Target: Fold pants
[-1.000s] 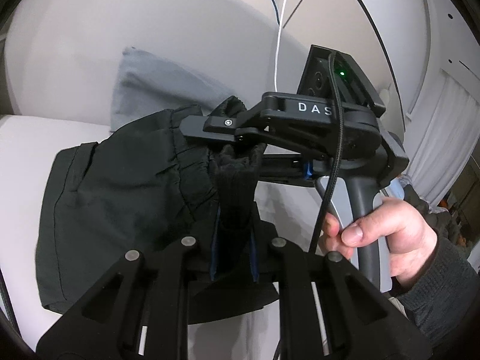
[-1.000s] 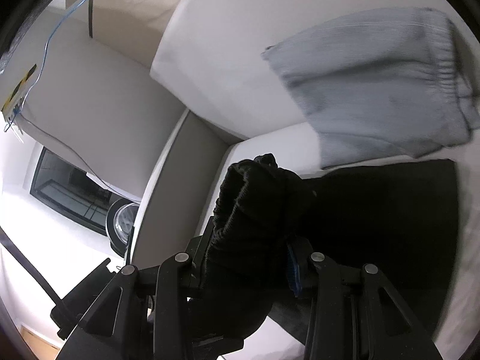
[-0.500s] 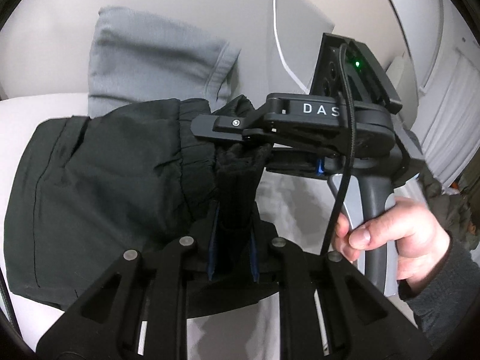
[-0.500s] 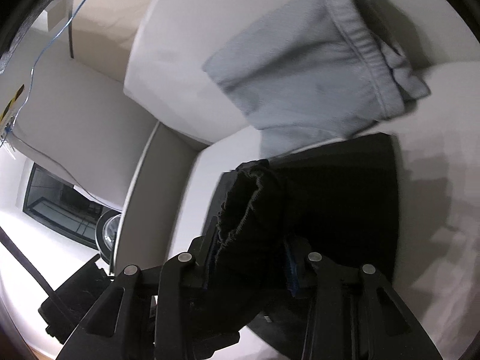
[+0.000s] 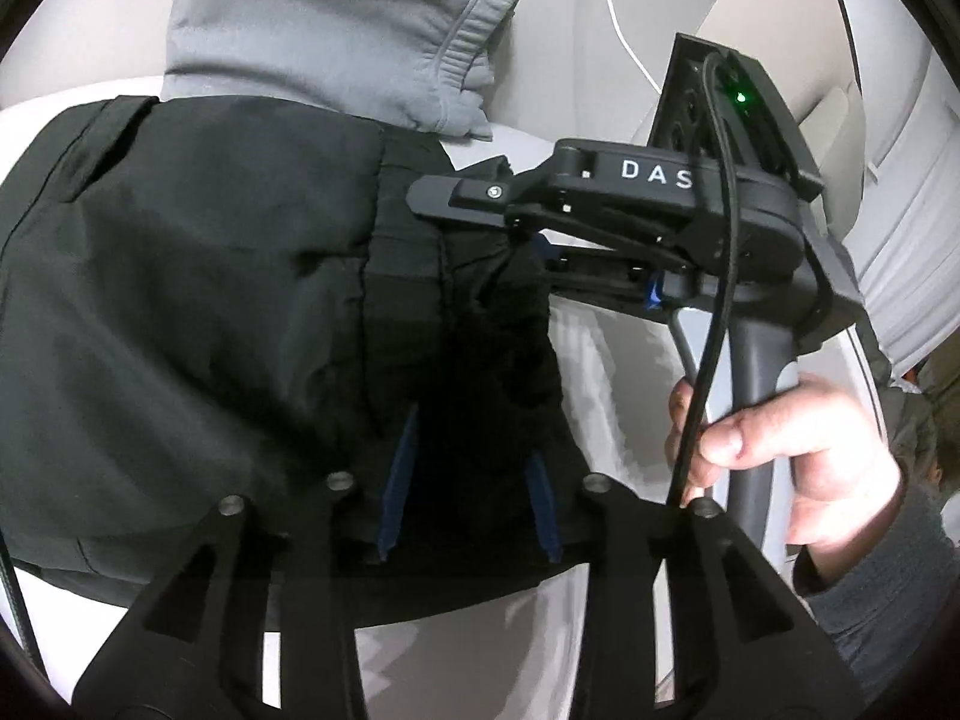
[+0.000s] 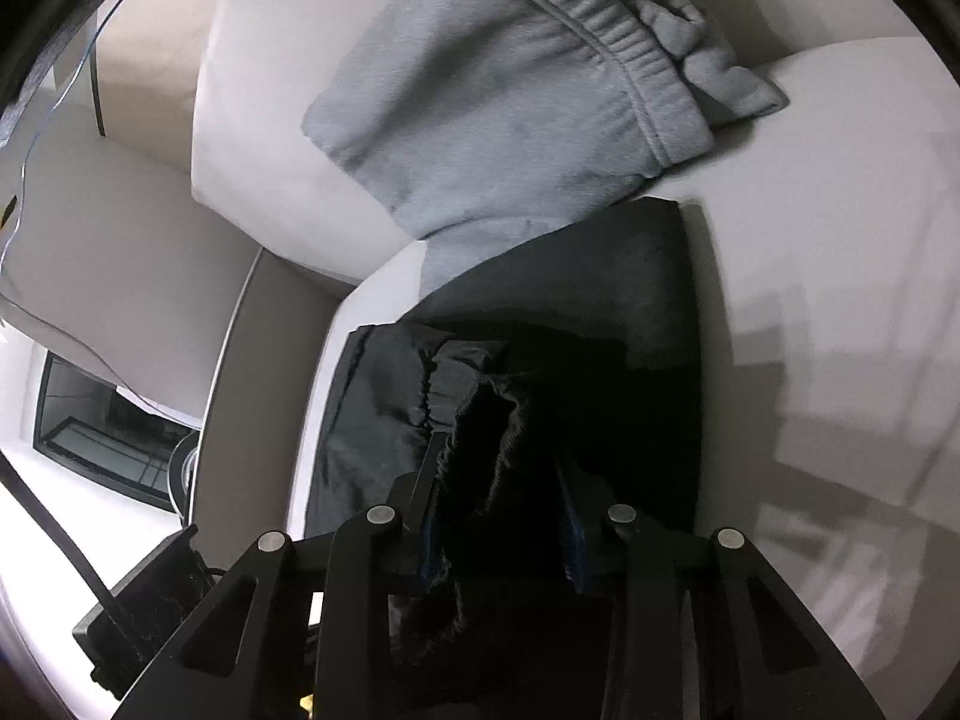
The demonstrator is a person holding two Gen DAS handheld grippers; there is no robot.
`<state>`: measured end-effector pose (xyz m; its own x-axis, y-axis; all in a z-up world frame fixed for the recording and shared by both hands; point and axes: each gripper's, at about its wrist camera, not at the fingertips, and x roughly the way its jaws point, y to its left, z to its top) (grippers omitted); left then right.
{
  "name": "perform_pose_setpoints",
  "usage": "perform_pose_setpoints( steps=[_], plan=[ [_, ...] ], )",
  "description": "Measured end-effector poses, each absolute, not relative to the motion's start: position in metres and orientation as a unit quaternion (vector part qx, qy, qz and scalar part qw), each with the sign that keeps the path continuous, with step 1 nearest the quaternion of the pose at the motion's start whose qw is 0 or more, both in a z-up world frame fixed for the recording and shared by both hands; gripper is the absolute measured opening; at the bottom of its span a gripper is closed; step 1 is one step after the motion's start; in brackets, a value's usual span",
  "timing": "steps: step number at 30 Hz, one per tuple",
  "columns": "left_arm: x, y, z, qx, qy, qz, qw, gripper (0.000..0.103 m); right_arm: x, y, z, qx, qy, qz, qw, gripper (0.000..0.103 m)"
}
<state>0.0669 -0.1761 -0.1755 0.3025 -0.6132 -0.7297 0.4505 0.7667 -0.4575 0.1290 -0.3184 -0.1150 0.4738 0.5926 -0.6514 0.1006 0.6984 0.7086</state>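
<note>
Two garments lie on the pale sofa seat [image 5: 606, 372], and the black pants [image 5: 198, 312] serve as the landmark for all else. Seen from the left wrist, the pants spread flat over the left and middle of the cushion, folded over on themselves, with their gathered waistband edge bunched toward the right. Behind the pants, propped partly against the sofa back, sits a folded pair of grey sweatpants [image 5: 336, 30], its lower edge touching the far edge of the black cloth. At the near edge of the pants, the left gripper [image 5: 468, 480] has its jaws opening, blue pads standing apart with dark fabric between them; whether the pads still press the cloth is hard to judge in the shadow. Right of the pants, the right gripper [image 5: 480, 222] reaches in sideways over the waistband, held by the person's right hand [image 5: 774, 450] in a grey sleeve. In the right wrist view, the right gripper [image 6: 498, 516] has its jaws closing around a thick black bunch of waistband [image 6: 498, 444], which fills the gap between its fingers and hangs over them.
</note>
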Motion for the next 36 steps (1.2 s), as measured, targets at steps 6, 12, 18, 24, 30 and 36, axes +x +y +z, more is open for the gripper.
perform_pose_setpoints(
  steps=[6,12,18,24,30,36],
  plan=[
    [0.072,-0.181,-0.176,-0.116,0.491,-0.342,0.792,0.062,0.13,-0.334,-0.114,0.37,0.478,0.158,0.781,0.032],
    [0.068,-0.182,-0.178,-0.154,0.507,-0.341,0.776,0.066,0.134,-0.347,-0.12,0.386,0.472,0.145,0.779,0.032],
    [0.072,-0.181,-0.184,-0.192,0.501,-0.34,0.773,0.068,0.146,-0.345,-0.119,0.392,0.47,0.154,0.776,0.033],
    [0.075,-0.184,-0.187,-0.196,0.511,-0.343,0.763,0.068,0.144,-0.345,-0.102,0.332,0.469,0.121,0.809,0.033],
    [0.073,-0.173,-0.162,-0.223,0.508,-0.404,0.728,0.066,0.11,-0.37,-0.063,0.299,0.435,0.099,0.844,0.06],
    [0.077,-0.144,-0.144,-0.188,0.472,-0.365,0.78,0.015,0.095,-0.354,-0.051,0.281,0.483,0.123,0.82,0.071]
  ],
)
